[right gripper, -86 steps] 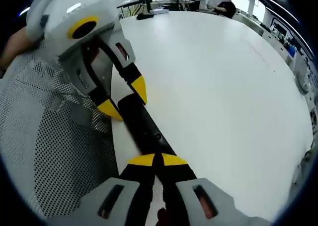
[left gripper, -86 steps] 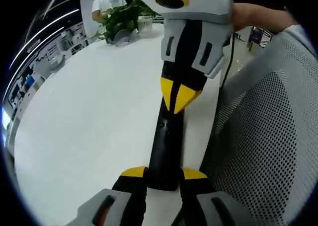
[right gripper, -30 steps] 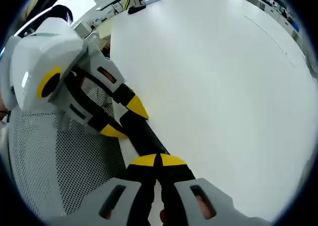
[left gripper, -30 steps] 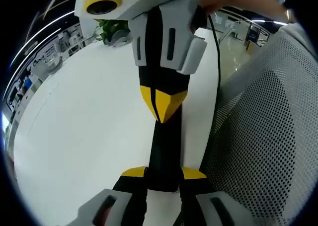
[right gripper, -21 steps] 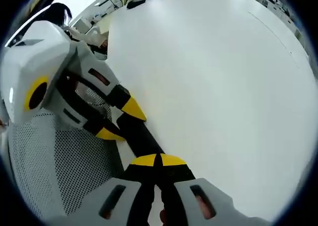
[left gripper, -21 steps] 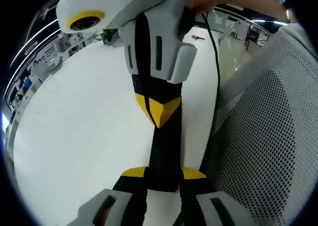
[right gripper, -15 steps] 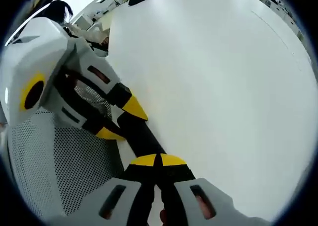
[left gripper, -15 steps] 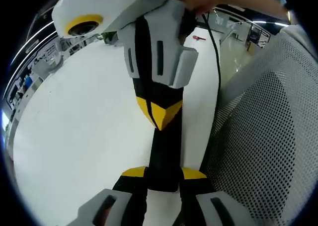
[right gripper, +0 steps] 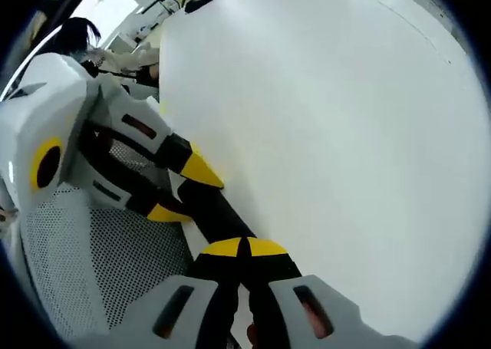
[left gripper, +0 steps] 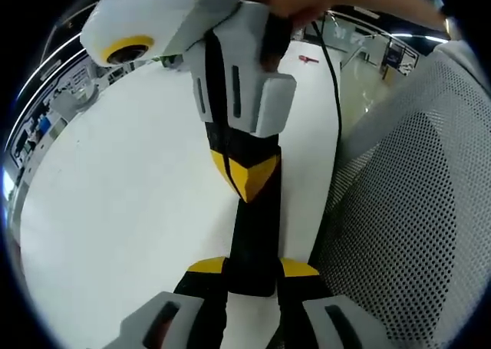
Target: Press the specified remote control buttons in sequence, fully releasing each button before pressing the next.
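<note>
The left tongs (left gripper: 253, 268) pinch one end of the black remote (left gripper: 255, 230) over the white surface (left gripper: 123, 203). The right tongs (left gripper: 245, 176), tips pressed together, bear down on its face. A press looks underway; how many remain cannot be told.

The remote control (left gripper: 255, 241) is a long, slim black bar lying flat on the white table, close to the table's edge. In the left gripper view it runs nearly straight up the lower middle of the frame, its near end sitting at the bottom centre; its buttons cannot be made out. In the right gripper view the remote control (right gripper: 211, 215) slants from the bottom centre up toward the left, its dark top face plain and glossy.
</note>
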`<control>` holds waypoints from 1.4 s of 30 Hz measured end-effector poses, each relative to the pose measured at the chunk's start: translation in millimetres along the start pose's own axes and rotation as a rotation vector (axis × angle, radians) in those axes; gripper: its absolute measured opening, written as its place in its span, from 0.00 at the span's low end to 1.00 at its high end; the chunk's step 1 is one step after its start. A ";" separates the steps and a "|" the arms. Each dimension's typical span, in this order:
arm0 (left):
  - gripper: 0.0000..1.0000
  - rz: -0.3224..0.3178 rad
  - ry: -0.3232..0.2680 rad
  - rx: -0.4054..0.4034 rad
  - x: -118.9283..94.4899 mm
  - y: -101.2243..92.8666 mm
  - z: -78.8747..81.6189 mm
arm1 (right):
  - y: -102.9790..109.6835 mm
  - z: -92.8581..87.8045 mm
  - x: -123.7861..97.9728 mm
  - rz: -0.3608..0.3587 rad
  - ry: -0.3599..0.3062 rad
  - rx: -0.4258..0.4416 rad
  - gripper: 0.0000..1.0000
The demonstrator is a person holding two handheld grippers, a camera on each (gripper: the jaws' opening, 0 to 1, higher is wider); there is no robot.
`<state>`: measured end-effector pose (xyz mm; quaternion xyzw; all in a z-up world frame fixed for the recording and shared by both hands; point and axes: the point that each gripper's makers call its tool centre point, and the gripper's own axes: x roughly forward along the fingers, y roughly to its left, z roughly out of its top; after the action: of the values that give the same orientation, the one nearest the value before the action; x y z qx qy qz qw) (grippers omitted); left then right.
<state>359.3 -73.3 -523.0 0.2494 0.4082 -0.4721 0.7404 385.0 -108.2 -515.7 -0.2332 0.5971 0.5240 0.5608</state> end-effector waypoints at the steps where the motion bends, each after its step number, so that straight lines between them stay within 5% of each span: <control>1: 0.24 0.000 -0.001 -0.001 0.4 0.2 -0.2 | -0.5 -0.2 -0.1 0.007 -0.003 0.010 0.00; 11: 0.24 -0.001 0.000 0.000 0.7 0.1 -0.5 | 1.7 -2.3 -0.1 -0.012 -0.069 0.010 0.00; 16: 0.24 0.000 0.001 0.003 0.6 -0.1 -0.4 | 2.4 -1.2 -1.9 -0.053 -0.194 0.016 0.00; 21: 0.24 0.002 0.003 0.001 -0.2 -0.8 -0.2 | 5.8 -1.8 -3.0 -0.110 -0.247 -0.017 0.00; 42: 0.25 0.003 0.003 0.003 -2.7 -1.9 1.0 | 12.1 -8.1 -4.5 -0.149 -0.242 -0.065 0.00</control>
<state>357.3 -73.6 -520.1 0.2516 0.4083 -0.4712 0.7402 372.2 -112.6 -508.6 -0.2300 0.4889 0.5242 0.6583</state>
